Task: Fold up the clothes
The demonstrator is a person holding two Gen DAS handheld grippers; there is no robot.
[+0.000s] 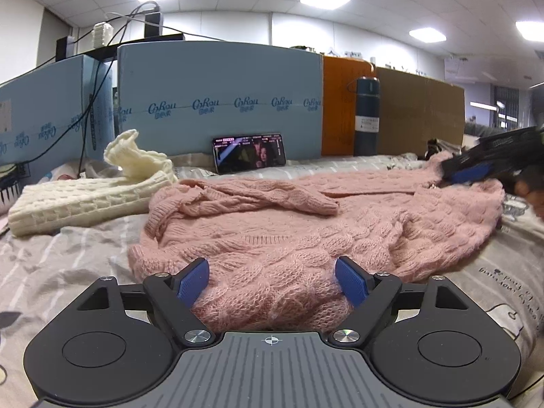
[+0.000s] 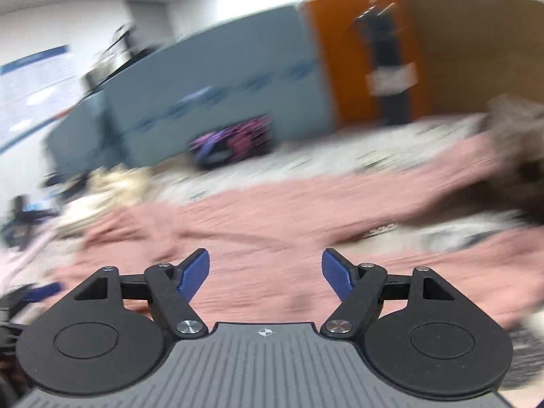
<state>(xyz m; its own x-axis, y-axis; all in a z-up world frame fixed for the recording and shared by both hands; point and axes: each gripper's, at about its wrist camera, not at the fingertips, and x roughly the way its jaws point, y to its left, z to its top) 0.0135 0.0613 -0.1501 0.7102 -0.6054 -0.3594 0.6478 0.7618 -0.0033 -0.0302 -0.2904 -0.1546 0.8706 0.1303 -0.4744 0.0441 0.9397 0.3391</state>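
A chunky cable-knit pink sweater (image 1: 306,224) lies rumpled on a striped grey bedsheet (image 1: 61,265), beside a folded cream knit (image 1: 78,200). The left gripper (image 1: 272,280) straddles its fuzzy hem, jaws wide, pads not pressing; the right gripper (image 2: 266,277) hovers open, empty.

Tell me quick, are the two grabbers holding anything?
Left gripper: jaws open, pink sweater between them, not pinched.
Right gripper: jaws open, holding nothing.

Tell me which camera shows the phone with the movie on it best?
The left wrist view. There the black phone with the lit screen is sharp, leaning sideways against the pale blue foam board. In the right wrist view, the phone is only a blurry purple smear.
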